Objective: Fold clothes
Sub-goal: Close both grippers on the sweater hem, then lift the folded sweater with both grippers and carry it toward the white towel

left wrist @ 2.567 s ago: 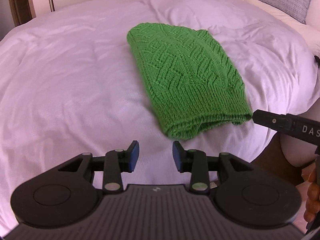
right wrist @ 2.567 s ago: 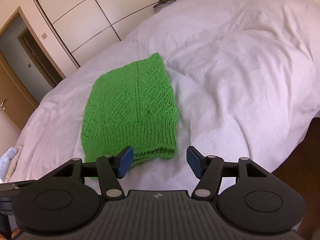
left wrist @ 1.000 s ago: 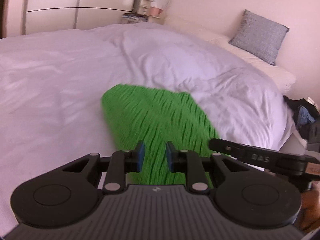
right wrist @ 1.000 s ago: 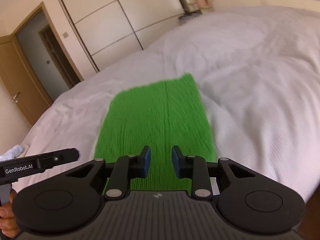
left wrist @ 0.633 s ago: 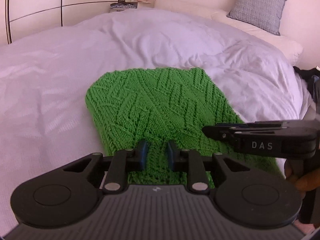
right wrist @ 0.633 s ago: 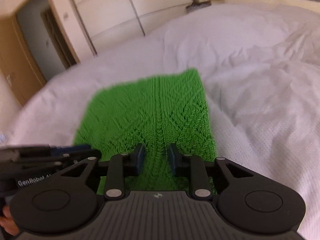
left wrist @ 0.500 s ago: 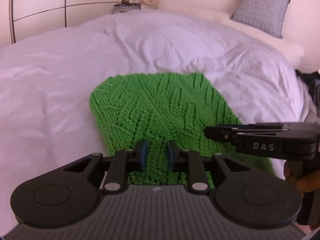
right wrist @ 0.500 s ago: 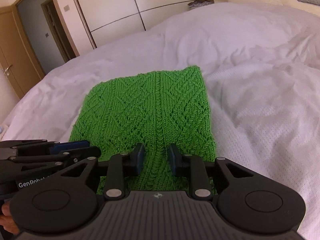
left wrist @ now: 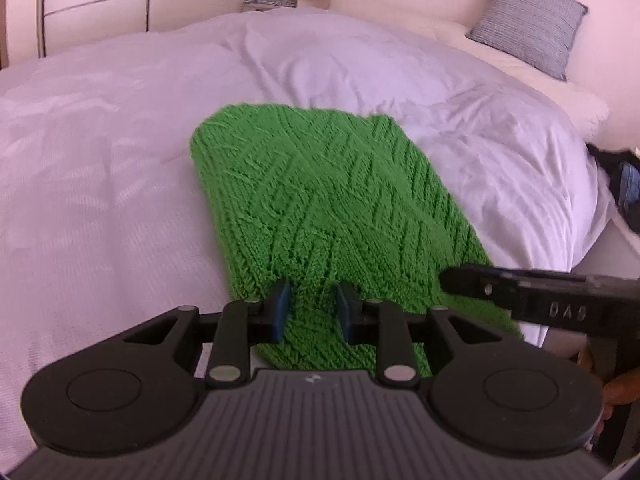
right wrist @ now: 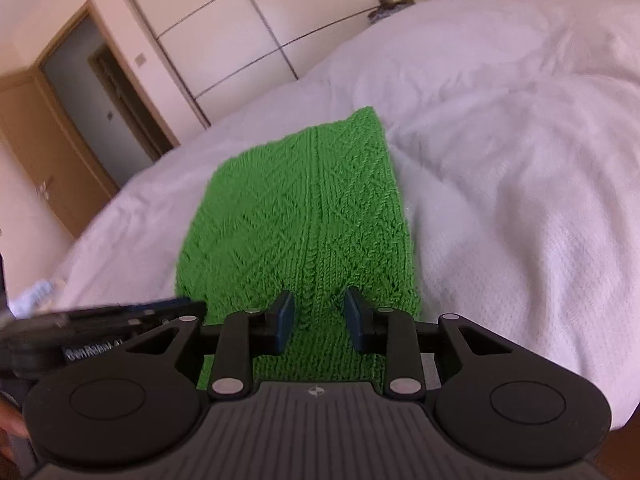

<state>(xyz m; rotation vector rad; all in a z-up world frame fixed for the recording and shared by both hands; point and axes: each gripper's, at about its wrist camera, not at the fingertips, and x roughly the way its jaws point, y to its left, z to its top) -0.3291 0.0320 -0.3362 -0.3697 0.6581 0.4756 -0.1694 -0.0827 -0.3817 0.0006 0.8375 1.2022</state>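
A folded green knitted sweater [left wrist: 320, 200] lies flat on a white bed; it also shows in the right wrist view [right wrist: 308, 216]. My left gripper [left wrist: 312, 310] is over the sweater's near left edge, its jaws partly open with green knit between the blue pads. My right gripper [right wrist: 319, 316] is over the near right part of the same edge, jaws likewise partly open over the knit. Each gripper shows sideways in the other's view, the right one [left wrist: 540, 300] and the left one [right wrist: 100, 332]. Whether the pads pinch the fabric is unclear.
The white duvet [left wrist: 100, 200] covers the bed all around the sweater. A grey pillow [left wrist: 528, 24] lies at the far right. White wardrobe doors [right wrist: 260, 28] and a wooden door [right wrist: 48, 160] stand behind. Dark items [left wrist: 620, 184] lie past the bed's right edge.
Both grippers moved from in front of the sweater onto its near edge and their jaws narrowed, then widened slightly in the last half second. The sweater has stayed flat.
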